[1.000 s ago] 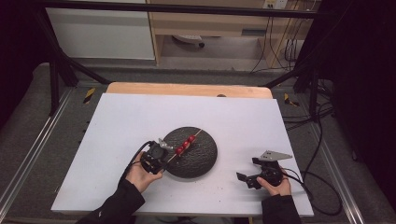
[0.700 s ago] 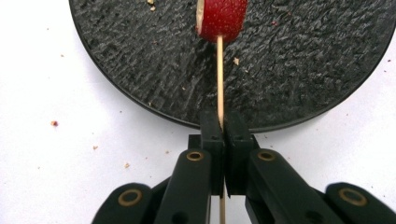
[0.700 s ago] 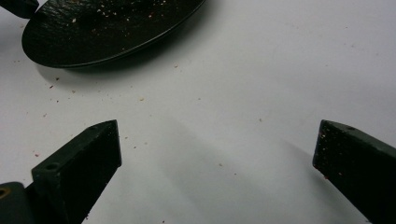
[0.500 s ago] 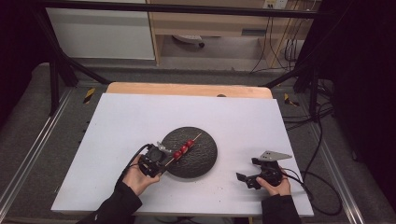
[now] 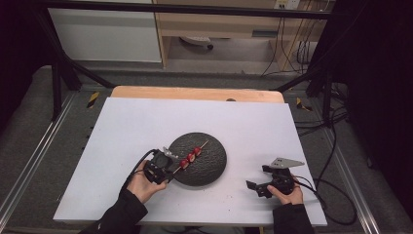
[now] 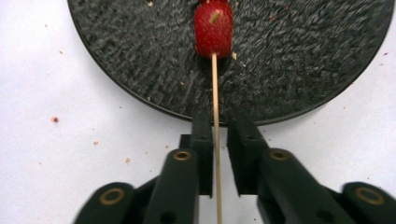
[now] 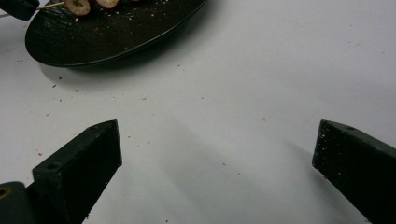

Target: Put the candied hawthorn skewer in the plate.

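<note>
Left hand [image 5: 141, 183] comes in from the desk's near edge, forearm angled toward the plate [image 5: 209, 165], left gripper [image 5: 168, 161] at the plate's near-left rim. Its fingers [image 6: 201, 144] have just been opening: a narrow gap now, the skewer [image 6: 215, 116] stick between them, one pad close against it, the other apart. The skewer lies across the dark round plate at desk centre, red fruit pieces [image 5: 191, 157] on it, stick end overhanging the rim. Right hand [image 5: 287, 195] rests near the desk's near-right corner, right gripper [image 5: 263, 183] low over the desk, fingers [image 7: 84, 163] spread wide, nothing between them. No readable writing. White desk [image 5: 146, 122], crumbs scattered, wooden far edge; grey floor, cables, dark frame around.
</note>
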Available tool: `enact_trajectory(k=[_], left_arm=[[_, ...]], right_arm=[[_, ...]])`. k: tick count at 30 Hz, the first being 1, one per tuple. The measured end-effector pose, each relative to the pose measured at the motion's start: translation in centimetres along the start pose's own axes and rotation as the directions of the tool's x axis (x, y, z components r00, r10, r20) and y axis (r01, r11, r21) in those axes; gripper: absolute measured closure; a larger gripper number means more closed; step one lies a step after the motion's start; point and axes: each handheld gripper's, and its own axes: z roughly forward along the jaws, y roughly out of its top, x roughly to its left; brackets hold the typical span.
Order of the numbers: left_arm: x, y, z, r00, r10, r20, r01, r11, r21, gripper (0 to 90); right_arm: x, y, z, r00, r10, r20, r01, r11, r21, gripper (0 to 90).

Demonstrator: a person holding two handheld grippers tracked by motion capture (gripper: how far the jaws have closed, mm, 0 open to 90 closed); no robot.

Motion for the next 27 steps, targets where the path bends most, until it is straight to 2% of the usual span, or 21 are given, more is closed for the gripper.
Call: enact_trajectory(k=[5, 8, 11, 14, 21, 25, 27], left_arm=[[0.7, -0.6, -1.0, 0.9998, 0.009, 0.017, -0.008, 0.9976, -0.069, 65.5], [1.3, -1.1, -1.6, 0.9988, 0.028, 0.04, -0.023, 0.9918, -0.125, 54.6], [2.0, -1.7, -2.0, 0.9983, 0.041, 0.041, -0.034, 0.9861, -0.163, 43.5], [2.9, -2.6, -2.4, 0.9981, 0.031, 0.053, -0.02, 0.9823, -0.186, 34.8], [4.8, -5.2, -2.8, 0.9971, 0.043, 0.063, -0.023, 0.9582, -0.285, 16.3], [5.8, -6.7, -2.8, 0.9968, 0.023, 0.076, 0.003, 0.947, -0.321, 11.8], [6.1, -7.5, -2.6, 0.9979, 0.001, 0.064, 0.02, 0.9426, -0.333, 11.5]], right_arm=[[0.0, 0.0, 0.0, 1.0, -0.002, 0.0, 0.002, 1.0, 0.001, 1.9], [0.0, 0.0, 0.0, 1.0, -0.001, 0.001, 0.001, 1.0, 0.001, 1.9], [0.0, 0.0, 0.0, 1.0, -0.002, 0.002, 0.002, 1.0, 0.001, 1.8], [0.0, 0.0, 0.0, 1.0, 0.003, 0.002, -0.003, 1.0, 0.002, 1.8], [0.0, 0.0, 0.0, 1.0, 0.005, 0.006, -0.005, 1.0, 0.003, 1.7], [0.0, 0.0, 0.0, 1.0, 0.006, 0.007, -0.006, 1.0, 0.004, 1.5], [0.0, 0.0, 0.0, 1.0, 0.005, 0.008, -0.005, 1.0, 0.003, 1.3]])
